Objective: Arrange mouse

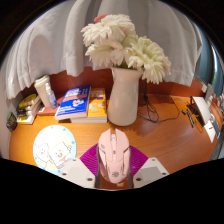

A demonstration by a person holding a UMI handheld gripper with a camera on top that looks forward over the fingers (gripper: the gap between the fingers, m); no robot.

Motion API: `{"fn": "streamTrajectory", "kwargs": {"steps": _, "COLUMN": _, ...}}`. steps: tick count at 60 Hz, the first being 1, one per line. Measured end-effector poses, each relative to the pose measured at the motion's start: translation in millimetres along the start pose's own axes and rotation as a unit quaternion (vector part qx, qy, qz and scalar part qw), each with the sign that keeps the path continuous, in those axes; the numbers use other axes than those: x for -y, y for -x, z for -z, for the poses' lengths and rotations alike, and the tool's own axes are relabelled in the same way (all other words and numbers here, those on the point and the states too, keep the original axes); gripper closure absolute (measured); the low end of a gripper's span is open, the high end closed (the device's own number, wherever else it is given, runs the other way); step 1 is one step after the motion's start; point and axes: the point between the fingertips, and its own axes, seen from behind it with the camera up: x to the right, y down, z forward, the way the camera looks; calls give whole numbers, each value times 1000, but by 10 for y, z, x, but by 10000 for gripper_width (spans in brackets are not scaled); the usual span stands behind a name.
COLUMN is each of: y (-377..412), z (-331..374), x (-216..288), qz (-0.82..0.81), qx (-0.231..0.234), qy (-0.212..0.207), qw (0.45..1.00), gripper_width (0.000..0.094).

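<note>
Gripper (112, 172): fingers parted about the width of the mouse, one at each flank; firm contact cannot be confirmed.
Mouse (113, 152): pale pink, lying between the fingers on a purple mat (133, 157) at the near edge of the tabletop (170, 135).
Vase (123, 96): white, upright, beyond the mouse, holding white flowers (125, 47).
Books (80, 103): stacked beside the vase.
Round mat (54, 148): flat, near edge, beside the purple mat.

A white vase (123, 95) of pale flowers (125, 47) stands on the wooden desk (170, 140). Beside it lies a stack of books (82, 103), with more books (28, 106) nearer the curtain (45, 45). A round white coaster (54, 148) lies closer in, cables (152, 108) trailing behind
</note>
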Motion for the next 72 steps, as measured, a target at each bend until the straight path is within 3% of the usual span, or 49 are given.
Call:
{"fn": "streamTrajectory", "kwargs": {"steps": 14, "y": 493, "z": 1075, "x": 1415, "qz": -17, "qx": -8, "qy": -133, "qw": 991, "gripper_width": 554}}
{"fn": "streamTrajectory", "kwargs": {"steps": 23, "y": 1199, "z": 1288, "x": 1801, "qz": -11, "qx": 26, "qy": -165, "qw": 986, "gripper_width": 551}}
{"fn": "streamTrajectory", "kwargs": {"steps": 30, "y": 1791, "z": 934, "x": 1573, "qz": 7, "qx": 51, "qy": -136, "qw": 989, "gripper_width": 551}}
{"fn": "streamTrajectory", "kwargs": {"steps": 44, "y": 2319, "z": -201, "x": 243, "qz": 19, "qx": 53, "qy": 5, "qw": 998, "gripper_width": 556}}
{"fn": "streamTrajectory", "kwargs": {"steps": 45, "y": 2319, "z": -258, "x": 160, "qz": 20, "qx": 54, "qy": 12, "qw": 998, "gripper_width": 595}}
{"fn": "streamTrajectory", "kwargs": {"steps": 46, "y": 2332, "z": -316, "x": 80, "qz": 20, "qx": 52, "qy": 16, "qw": 998, "gripper_width": 554}}
{"fn": "streamTrajectory", "kwargs": {"steps": 49, "y": 2343, "z": -438, "x": -124, "qz": 21, "qx": 49, "qy": 34, "qw": 998, "gripper_width": 556}}
{"fn": "streamTrajectory", "kwargs": {"steps": 56, "y": 2354, "z": -587, "x": -401, "qz": 20, "qx": 48, "qy": 57, "qw": 997, "gripper_width": 541}}
{"fn": "streamTrajectory", "kwargs": {"steps": 60, "y": 2349, "z": -612, "x": -362, "qz": 21, "qx": 45, "qy": 40, "qw": 998, "gripper_width": 527}}
{"fn": "streamTrajectory", "kwargs": {"steps": 72, "y": 2376, "z": -628, "x": -347, "qz": 2, "qx": 51, "qy": 41, "qw": 998, "gripper_width": 367}}
